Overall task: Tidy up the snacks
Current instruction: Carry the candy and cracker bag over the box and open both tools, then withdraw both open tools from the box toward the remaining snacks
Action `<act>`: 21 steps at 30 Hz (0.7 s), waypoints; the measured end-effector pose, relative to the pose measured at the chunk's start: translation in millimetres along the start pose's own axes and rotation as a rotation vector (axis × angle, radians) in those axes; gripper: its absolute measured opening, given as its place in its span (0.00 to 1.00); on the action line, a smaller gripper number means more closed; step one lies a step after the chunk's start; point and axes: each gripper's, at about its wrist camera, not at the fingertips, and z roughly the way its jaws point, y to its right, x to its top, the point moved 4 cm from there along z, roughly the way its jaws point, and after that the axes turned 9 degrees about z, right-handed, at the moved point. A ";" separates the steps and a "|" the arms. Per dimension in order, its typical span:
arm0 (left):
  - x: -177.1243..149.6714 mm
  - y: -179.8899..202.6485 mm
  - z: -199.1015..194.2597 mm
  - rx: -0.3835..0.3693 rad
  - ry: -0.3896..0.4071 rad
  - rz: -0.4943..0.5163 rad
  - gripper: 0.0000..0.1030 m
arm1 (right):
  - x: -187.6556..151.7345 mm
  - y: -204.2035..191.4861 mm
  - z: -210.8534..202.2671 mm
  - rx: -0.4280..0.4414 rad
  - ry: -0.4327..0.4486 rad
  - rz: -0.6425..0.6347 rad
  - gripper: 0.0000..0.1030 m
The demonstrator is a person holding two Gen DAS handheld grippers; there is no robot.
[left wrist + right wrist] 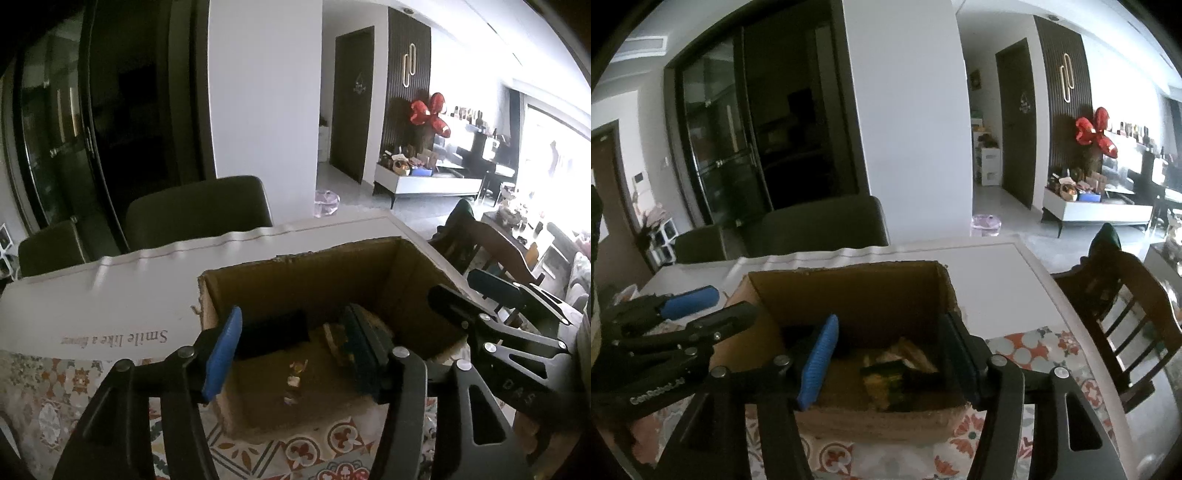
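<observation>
Cardboard box [849, 291] rim between both grippers' spread jaws, snacks [886, 380] inside

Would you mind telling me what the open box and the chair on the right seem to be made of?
The open box looks like plain brown corrugated cardboard: matte, with ragged, torn top edges. The chair appears to be dark-stained wood with a slight sheen, going by its slatted back and curved top rail, though the dim light leaves the exact finish open.
</observation>
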 end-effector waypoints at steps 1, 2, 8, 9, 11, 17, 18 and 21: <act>-1.0 0.3 -3.9 0.003 0.008 0.005 0.56 | -1.1 -0.1 -3.4 -0.004 0.001 0.001 0.58; -2.1 1.1 -8.5 0.008 0.016 0.010 0.58 | -1.7 0.3 -6.7 -0.005 0.006 -0.001 0.59; -18.5 13.0 -40.6 0.019 0.059 0.042 0.61 | -10.8 0.6 -38.4 -0.009 0.067 -0.010 0.76; -21.1 15.1 -44.5 0.016 0.064 0.042 0.61 | -13.0 0.9 -43.3 -0.004 0.070 -0.006 0.78; -27.4 19.5 -53.5 0.006 0.070 0.048 0.61 | -19.3 1.4 -53.6 0.008 0.075 -0.002 0.80; -40.7 27.1 -80.5 0.025 0.101 0.070 0.63 | -38.5 2.7 -80.1 -0.008 0.093 0.002 0.88; -42.5 28.3 -84.1 0.030 0.106 0.074 0.64 | -41.4 2.2 -84.4 -0.007 0.097 -0.002 0.88; -49.9 32.3 -95.7 0.049 0.121 0.094 0.66 | -50.7 -1.0 -97.9 0.004 0.109 -0.022 0.88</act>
